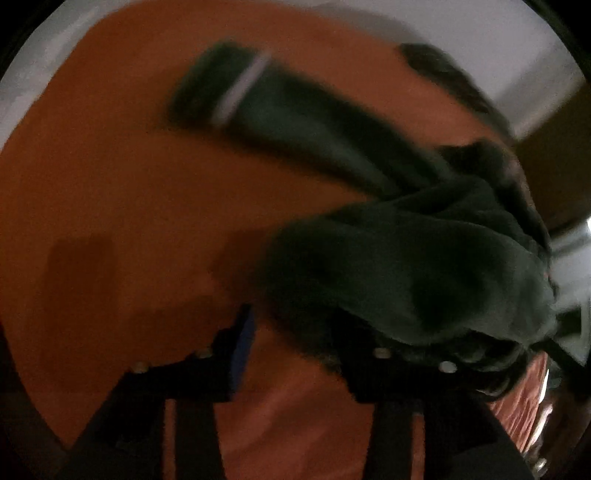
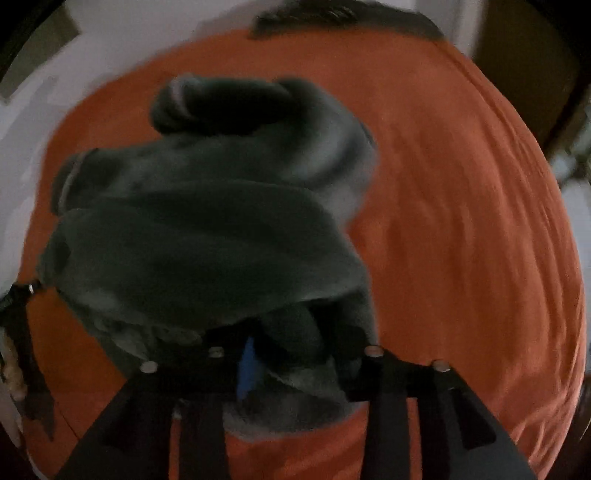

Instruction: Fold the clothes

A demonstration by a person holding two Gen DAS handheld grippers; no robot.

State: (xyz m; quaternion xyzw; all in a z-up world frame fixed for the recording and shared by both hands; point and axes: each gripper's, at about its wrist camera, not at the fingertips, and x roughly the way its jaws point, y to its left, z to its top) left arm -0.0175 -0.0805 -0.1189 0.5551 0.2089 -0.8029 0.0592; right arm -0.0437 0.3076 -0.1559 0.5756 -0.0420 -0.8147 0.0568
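Note:
A dark green garment (image 1: 406, 266) lies bunched on an orange bed sheet (image 1: 110, 184). One long part of it with a white stripe (image 1: 240, 92) stretches away across the sheet. My left gripper (image 1: 303, 354) is open. Orange sheet shows in the gap beside its blue pad (image 1: 243, 350), and cloth drapes over its right finger. In the right wrist view the same garment (image 2: 207, 240) is heaped just ahead of my right gripper (image 2: 306, 362). That gripper's jaws stand apart with a loose fold of cloth between them. Both views are blurred.
The orange sheet (image 2: 461, 240) stretches bare and wrinkled to the right. Another dark item (image 2: 332, 18) lies at the bed's far edge, seen also in the left wrist view (image 1: 443, 70). A pale wall (image 2: 110, 48) lies beyond the bed.

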